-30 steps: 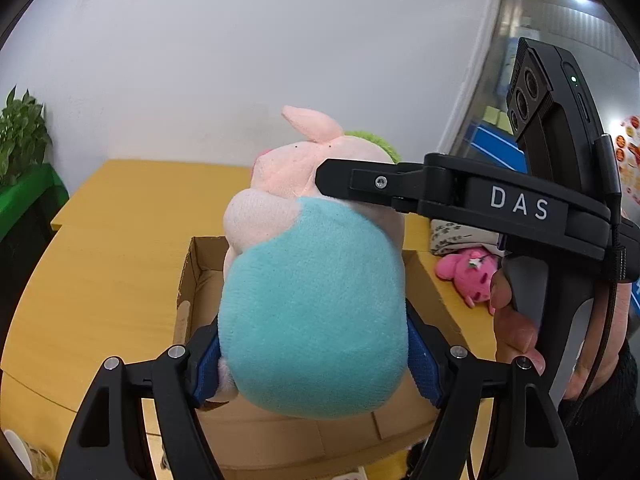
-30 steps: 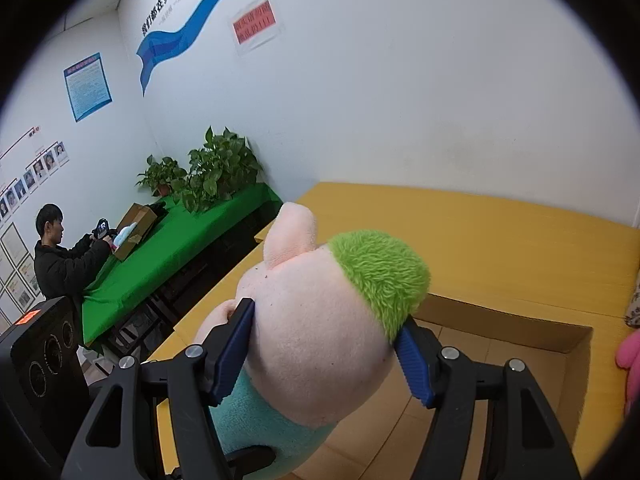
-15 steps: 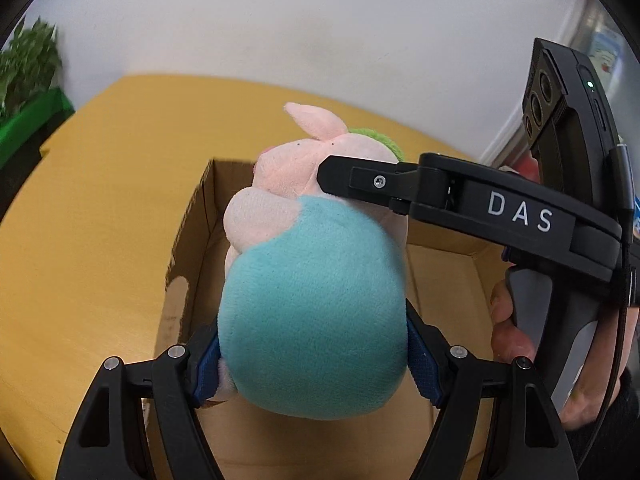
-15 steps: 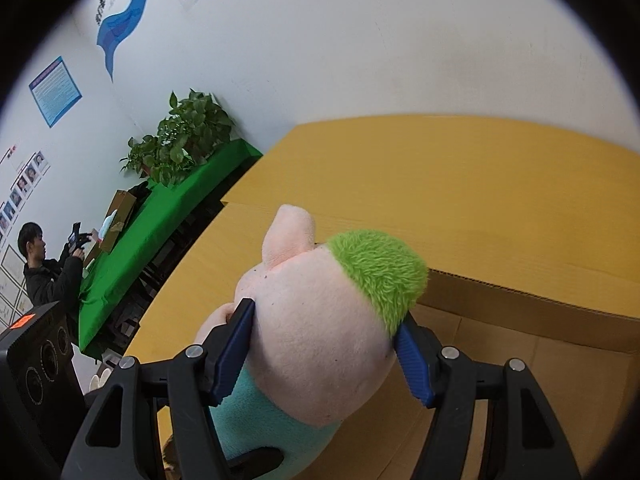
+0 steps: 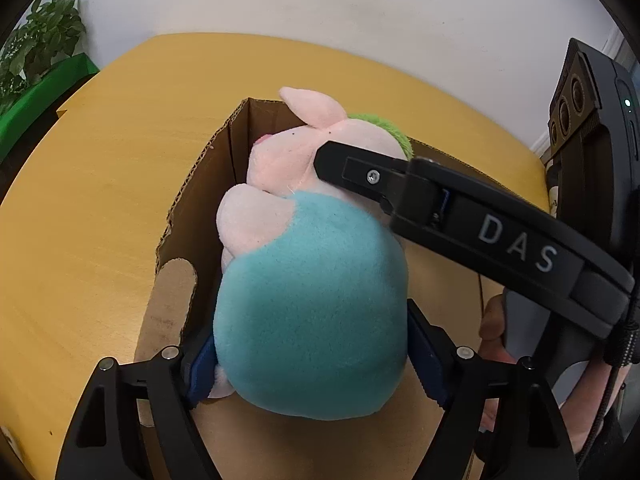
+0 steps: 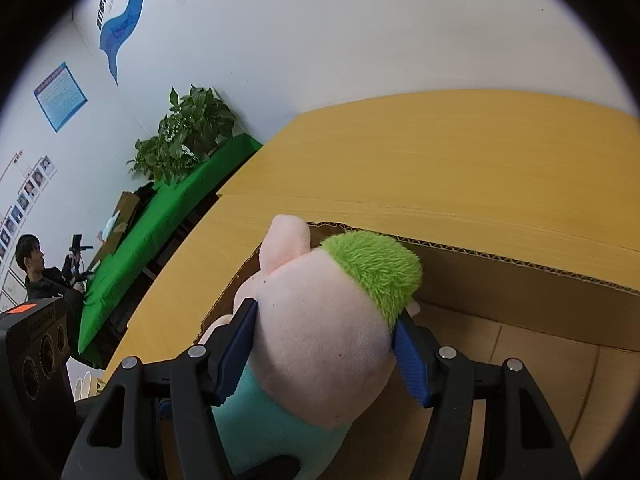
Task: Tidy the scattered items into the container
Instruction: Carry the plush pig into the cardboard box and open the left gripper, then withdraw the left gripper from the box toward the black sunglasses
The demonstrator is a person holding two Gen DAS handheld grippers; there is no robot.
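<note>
plush pig lowered over the box

since a second ago the plush pig [image 5: 308, 300] has come down over the cardboard box [image 5: 200, 184] on the tabletop [image 5: 92, 200] — left hand-held gripper [image 5: 312, 364] clamped on its teal body, right hand-held gripper [image 6: 326, 344] on its head — release looks near.

The left gripper [image 5: 312, 356] clamps the plush pig [image 5: 308, 280] by its teal belly over the open cardboard box [image 5: 192, 216]. The right gripper's fingers [image 5: 360, 174] pinch its pink head. The box sits on the yellow bench [image 5: 100, 184].
</note>
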